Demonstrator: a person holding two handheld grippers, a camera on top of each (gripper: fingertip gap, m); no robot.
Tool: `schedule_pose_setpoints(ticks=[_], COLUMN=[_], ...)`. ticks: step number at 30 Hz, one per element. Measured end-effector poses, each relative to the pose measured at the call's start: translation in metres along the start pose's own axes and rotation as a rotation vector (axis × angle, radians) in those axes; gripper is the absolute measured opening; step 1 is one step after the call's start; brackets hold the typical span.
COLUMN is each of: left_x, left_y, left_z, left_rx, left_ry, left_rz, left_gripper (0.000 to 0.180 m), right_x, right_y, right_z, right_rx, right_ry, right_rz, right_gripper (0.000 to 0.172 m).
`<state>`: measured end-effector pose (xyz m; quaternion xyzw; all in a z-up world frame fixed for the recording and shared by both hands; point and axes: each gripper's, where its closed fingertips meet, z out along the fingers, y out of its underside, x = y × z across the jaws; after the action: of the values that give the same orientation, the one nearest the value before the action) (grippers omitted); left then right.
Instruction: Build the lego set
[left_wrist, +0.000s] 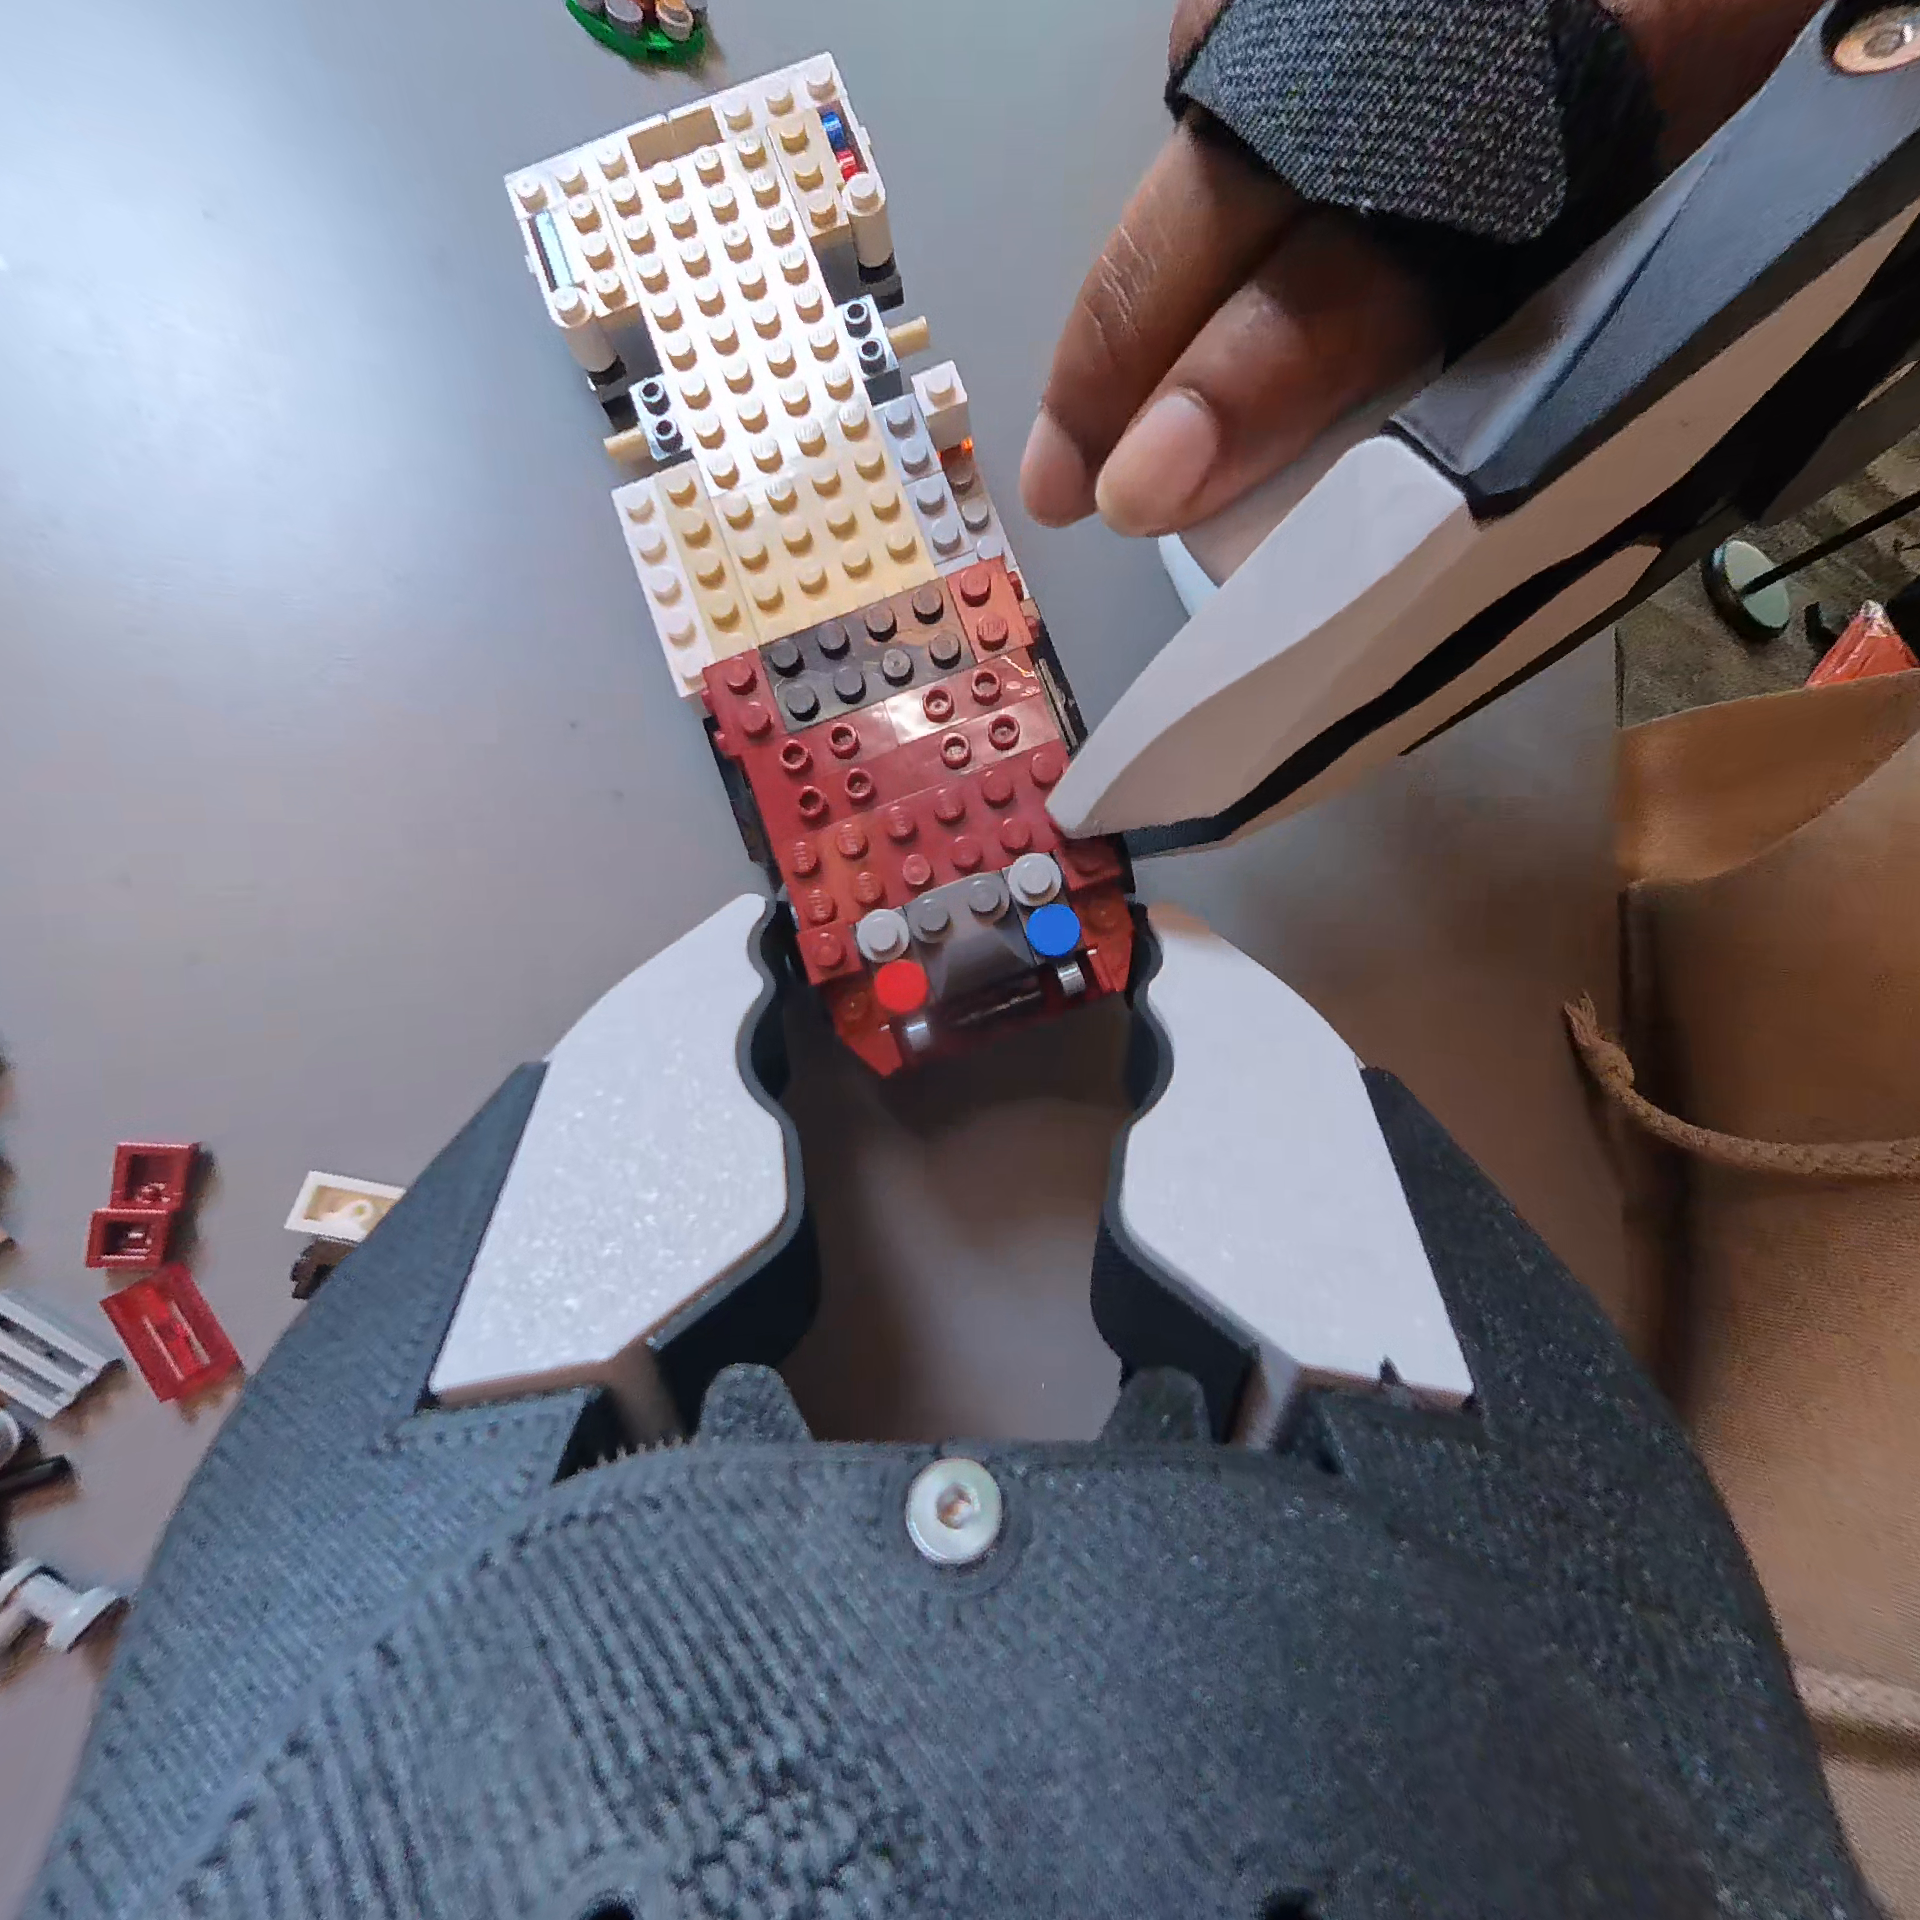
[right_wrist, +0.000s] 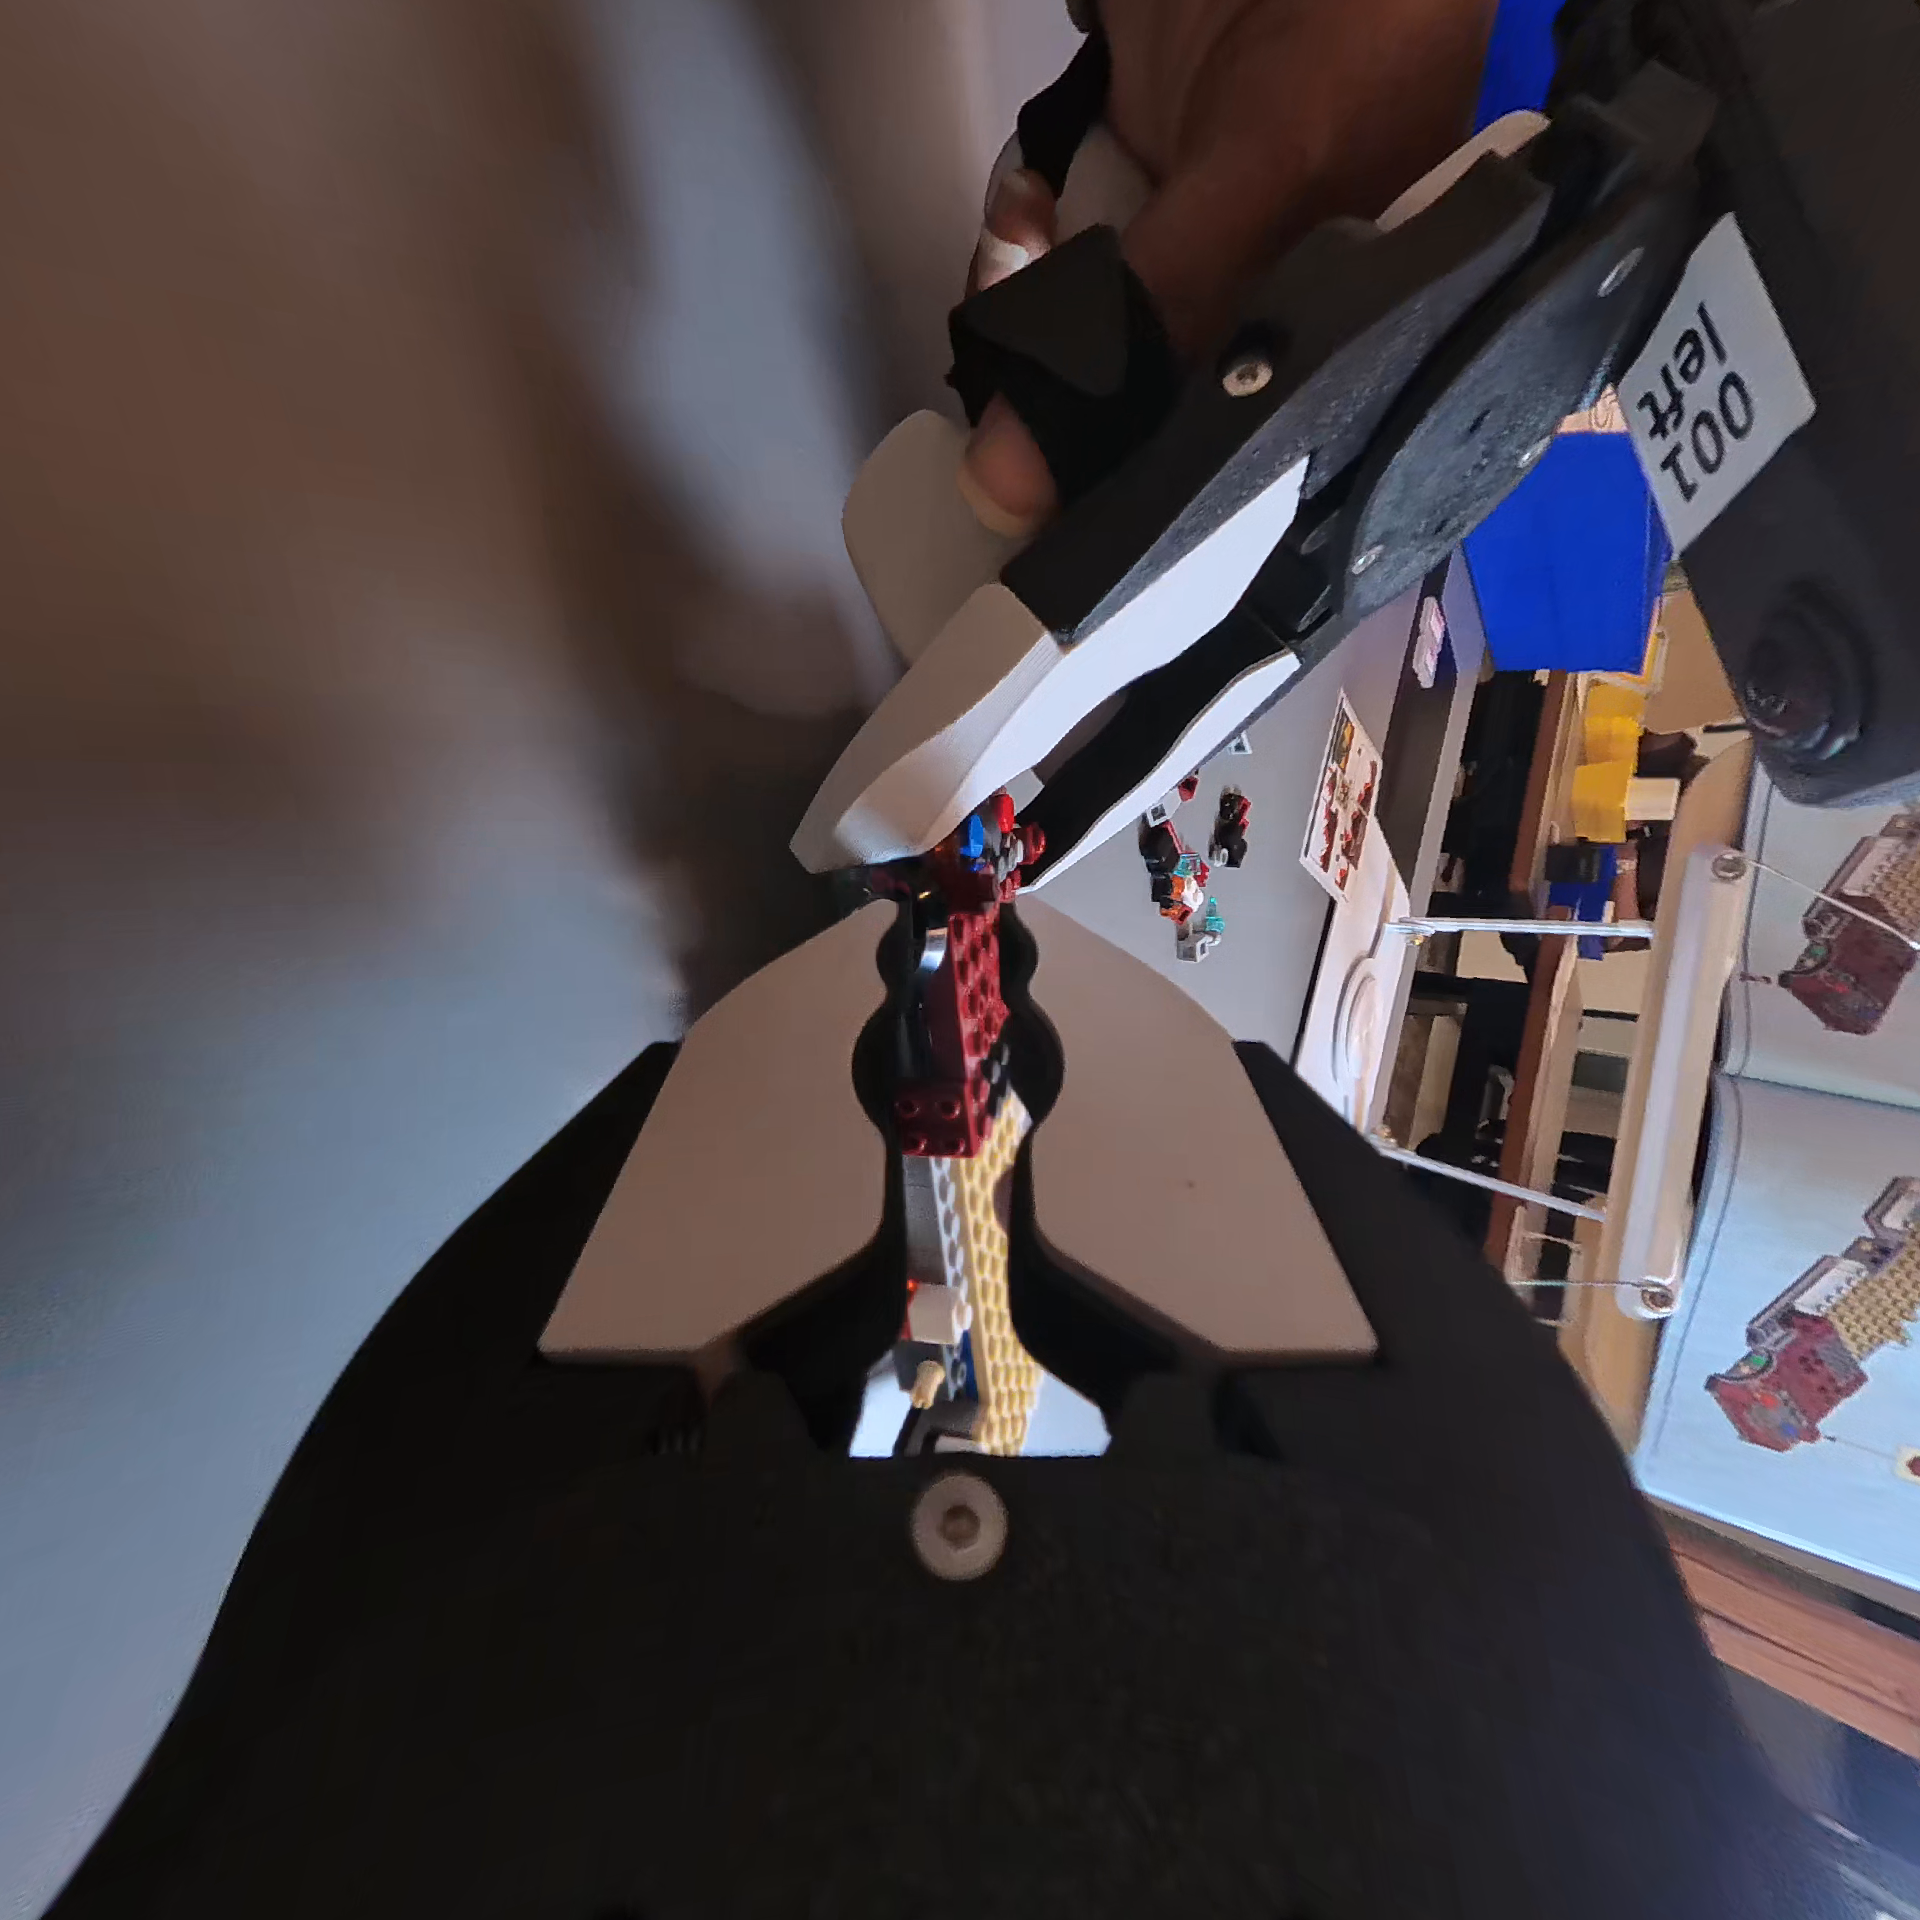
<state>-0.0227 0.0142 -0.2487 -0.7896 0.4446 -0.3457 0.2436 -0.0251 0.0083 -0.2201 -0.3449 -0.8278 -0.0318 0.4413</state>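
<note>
Left gripper (left_wrist: 961, 956) clamps dark-red end of brick model (left_wrist: 769, 488) across width, jaws fairly wide, steadying it above grey table (left_wrist: 260, 623). Right gripper (left_wrist: 1091, 826) pinches model's side edge, jaws narrow. Loose red pieces (left_wrist: 156, 1278) lie well apart.

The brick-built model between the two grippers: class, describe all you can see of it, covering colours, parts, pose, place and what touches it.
The brick model is long, flat and studded, seemingly plastic: dark red at the near end, a black band, then tan and white plates beyond. A red round tile, a blue round tile and grey studs sit on the near end. It extends over the grey table. The left gripper clamps its near end by both sides; the right gripper pinches its right edge.
</note>
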Motion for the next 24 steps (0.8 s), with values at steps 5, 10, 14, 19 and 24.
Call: schedule_pose_setpoints(ticks=[5, 10, 14, 19, 24], left_x=[0.0011, 0.0001, -0.0005, -0.0018, -0.0025], left_y=[0.001, 0.0007, 0.0005, 0.0024, 0.0014], left_z=[0.0013, 0.0007, 0.001, 0.0019, 0.0008], left_rx=[-0.011, -0.007, -0.008, -0.025, -0.016], left_ry=[-0.011, -0.009, -0.011, -0.023, -0.032], left_rz=[0.021, 0.003, -0.005, -0.002, 0.015], left_gripper=[0.064, 0.063, 0.063, 0.063, 0.063], right_x=[-0.0028, -0.0006, -0.0008, -0.0043, -0.0039], right_y=[-0.0005, 0.001, 0.002, -0.0001, -0.0005], right_z=[0.0042, 0.0045, 0.0051, 0.0085, 0.0086], right_rx=[-0.043, -0.068, -0.073, -0.073, -0.056], right_ry=[0.011, 0.079, 0.108, 0.108, 0.143], right_rz=[-0.127, -0.161, -0.146, -0.144, -0.111], right_gripper=[0.016, 0.014, 0.014, 0.014, 0.014])
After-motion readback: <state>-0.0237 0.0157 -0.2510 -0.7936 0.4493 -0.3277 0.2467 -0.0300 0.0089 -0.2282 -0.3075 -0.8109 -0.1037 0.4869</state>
